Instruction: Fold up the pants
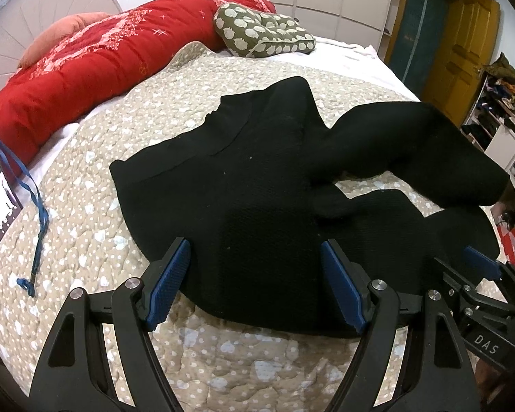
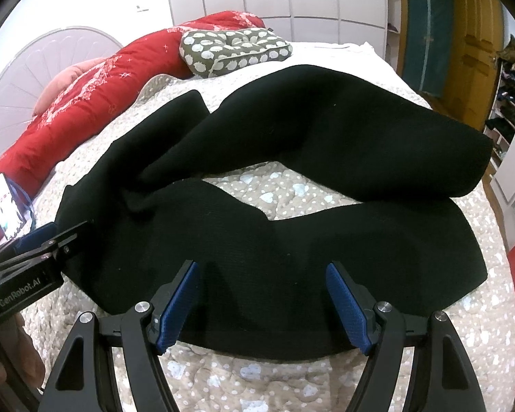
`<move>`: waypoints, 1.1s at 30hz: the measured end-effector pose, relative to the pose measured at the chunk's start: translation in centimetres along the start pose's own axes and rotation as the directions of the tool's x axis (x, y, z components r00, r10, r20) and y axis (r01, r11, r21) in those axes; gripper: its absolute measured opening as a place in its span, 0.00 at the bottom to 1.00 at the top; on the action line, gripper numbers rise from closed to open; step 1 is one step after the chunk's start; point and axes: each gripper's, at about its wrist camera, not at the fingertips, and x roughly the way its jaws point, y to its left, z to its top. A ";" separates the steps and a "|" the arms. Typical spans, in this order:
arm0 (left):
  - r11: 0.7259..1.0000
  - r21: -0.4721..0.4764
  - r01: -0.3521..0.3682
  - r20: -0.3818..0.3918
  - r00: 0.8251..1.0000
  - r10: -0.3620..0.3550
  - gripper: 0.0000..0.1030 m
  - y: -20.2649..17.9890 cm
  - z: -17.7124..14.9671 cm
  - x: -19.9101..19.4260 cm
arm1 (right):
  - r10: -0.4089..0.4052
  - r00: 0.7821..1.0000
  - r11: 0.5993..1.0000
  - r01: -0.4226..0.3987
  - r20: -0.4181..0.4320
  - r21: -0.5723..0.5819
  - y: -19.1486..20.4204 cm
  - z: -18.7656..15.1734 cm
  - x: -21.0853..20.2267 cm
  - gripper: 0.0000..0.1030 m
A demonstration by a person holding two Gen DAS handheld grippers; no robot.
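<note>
Fingers of my left gripper [image 1: 255, 285] and right gripper [image 2: 262, 304] both stand wide apart, blue pads [image 1: 170, 283] clear of any cloth, gripping nothing, poised over the near edge of the black pants [image 1: 250, 185]. Pants lie spread on the beige quilt [image 1: 86, 185], legs splayed rightward; red comforter [image 1: 96, 65], patterned cushion [image 1: 264, 31], blue lanyard [image 1: 37, 219] lie beyond.

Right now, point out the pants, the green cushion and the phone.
pants [image 1: 257, 185]: left wrist view, on the seat area near the waist.
green cushion [image 1: 264, 31]: left wrist view, on its patterned top.
phone [image 2: 5, 206]: right wrist view, on its lit screen.
</note>
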 end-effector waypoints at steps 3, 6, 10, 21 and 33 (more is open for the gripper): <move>1.000 0.001 -0.003 -0.001 1.000 0.003 0.76 -0.1 -0.1 0.0 | 0.002 1.000 1.000 -0.002 -0.005 -0.004 0.2 0.0 0.2 0.72; 1.000 -0.002 -0.002 -0.004 1.000 0.002 0.76 0.0 0.0 0.1 | 0.002 1.000 1.000 -0.002 -0.006 -0.010 0.4 0.0 0.2 0.72; 1.000 -0.012 0.002 -0.010 1.000 -0.002 0.76 0.3 0.0 0.1 | 0.007 1.000 1.000 -0.007 -0.007 -0.010 0.5 0.0 0.4 0.72; 0.999 -0.043 0.029 -0.024 0.999 -0.030 0.76 2.0 0.4 -0.2 | 0.010 1.000 1.000 -0.011 -0.025 -0.023 1.0 0.2 1.3 0.72; 0.971 -0.161 0.176 -0.074 0.979 -0.190 0.76 8.2 1.5 -0.5 | 0.028 0.999 1.000 -0.028 -0.038 -0.008 0.7 0.6 2.3 0.72</move>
